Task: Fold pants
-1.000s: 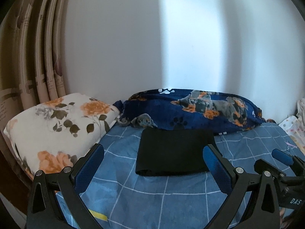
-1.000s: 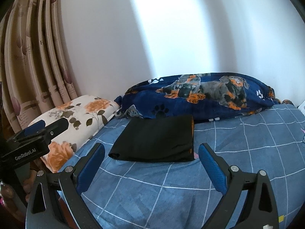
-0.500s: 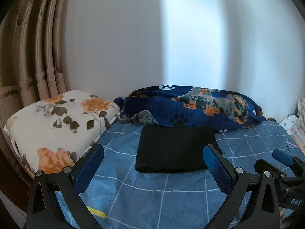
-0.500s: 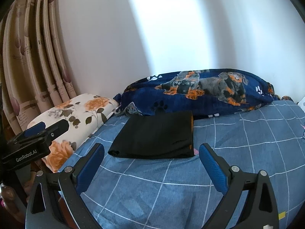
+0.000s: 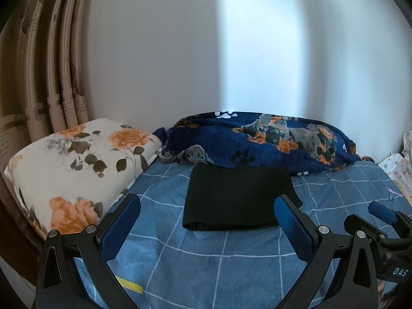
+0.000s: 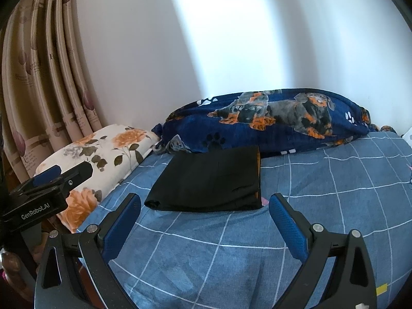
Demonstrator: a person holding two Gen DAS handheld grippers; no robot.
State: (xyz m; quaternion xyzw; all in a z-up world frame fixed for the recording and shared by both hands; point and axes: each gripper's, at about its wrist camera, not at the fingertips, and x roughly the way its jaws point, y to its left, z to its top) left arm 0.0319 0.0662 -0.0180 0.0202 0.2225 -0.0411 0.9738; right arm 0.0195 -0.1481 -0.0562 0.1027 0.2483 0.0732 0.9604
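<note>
The black pants (image 5: 238, 200) lie folded into a flat rectangle on the blue checked bedsheet (image 5: 231, 262), toward the far side of the bed. Their far edge touches the navy dog-print blanket (image 5: 262, 141), which is bunched along the white wall (image 5: 180, 51). In the right wrist view the same pants (image 6: 211, 180) show an orange strip of lining at the right edge and a rounded fold at the near left corner.

The left gripper (image 5: 207, 221) stands wide apart, with nothing between its blue pads, hovering near the near edge of the pants without touching them. The right gripper (image 6: 204, 219) is likewise spread, holding nothing, and sits just short of the garment's near edge. The left gripper's body appears at the left edge of the right wrist view.

A floral pillow (image 5: 77, 164) with orange roses lies to the left of the pants, apart from them, beside the beige patterned curtain (image 6: 38, 77). A yellow tag (image 5: 128, 284) shows on the sheet at near left. A pale dotted cloth (image 5: 394, 167) sits at far right.
</note>
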